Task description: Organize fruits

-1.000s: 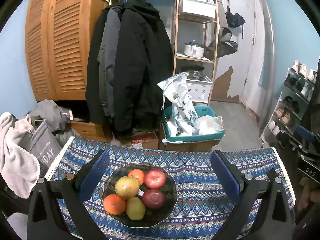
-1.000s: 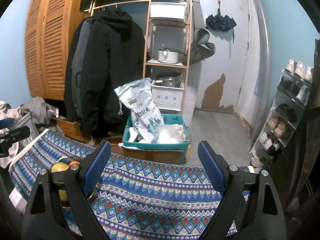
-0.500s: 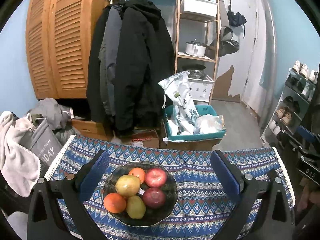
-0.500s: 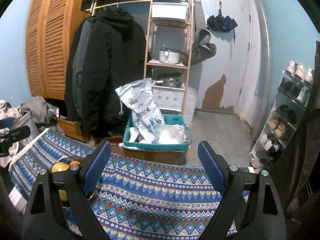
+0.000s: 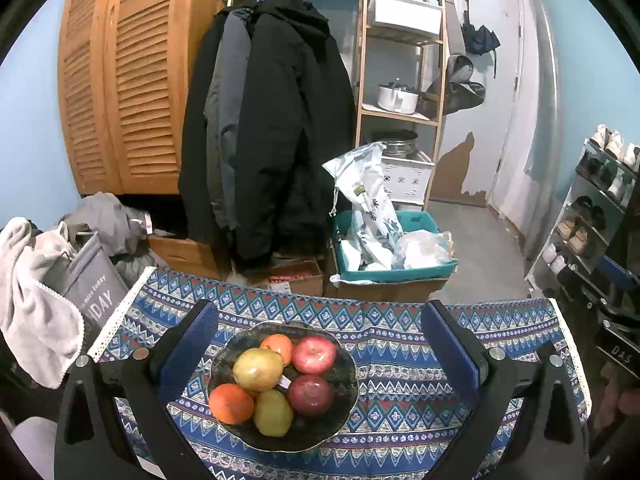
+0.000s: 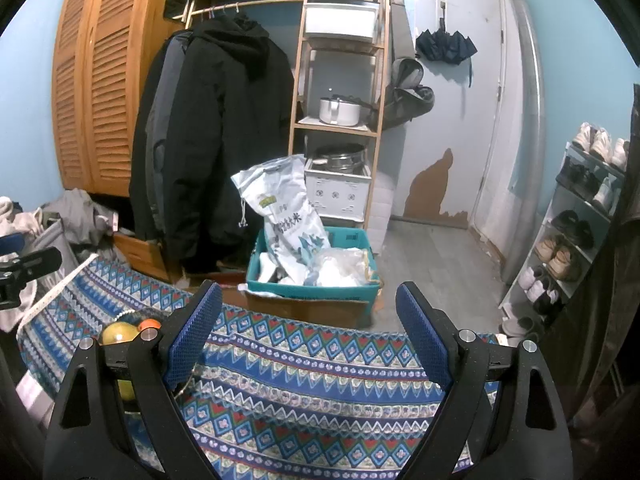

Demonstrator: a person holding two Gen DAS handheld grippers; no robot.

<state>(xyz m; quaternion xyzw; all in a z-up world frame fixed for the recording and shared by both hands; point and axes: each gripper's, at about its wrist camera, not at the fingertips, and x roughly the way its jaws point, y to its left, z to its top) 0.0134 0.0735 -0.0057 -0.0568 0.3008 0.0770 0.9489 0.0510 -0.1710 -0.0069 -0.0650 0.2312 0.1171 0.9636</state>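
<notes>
Left gripper (image 5: 320,344) spread wide, nothing between the pads, hovering over the patterned cloth (image 5: 400,360). Bowl (image 5: 344,396) sits on the cloth between the two fingers, nearer the left one, not touched by either. Bowl contents, by clock face from its centre: red apple (image 5: 313,354) at 1, small orange (image 5: 277,347) at 12, yellow-green fruit (image 5: 258,369) at 10, orange (image 5: 231,403) at 8, pear (image 5: 273,413) at 6, dark red apple (image 5: 311,395) at 4. A white sticker or tag shows between the fruits at centre; cannot read it. Right gripper (image 6: 310,336) also spread wide and empty, over bare cloth (image 6: 320,380). In the right wrist view the bowl is at 9 o'clock, mostly hidden behind the left finger; only the yellow-green fruit (image 6: 116,334) and a sliver of orange (image 6: 149,323) show. Beyond the cloth's far edge, at 12: teal crate (image 5: 400,270) with white bags. Dark coats (image 5: 272,140) hang at 11.
</notes>
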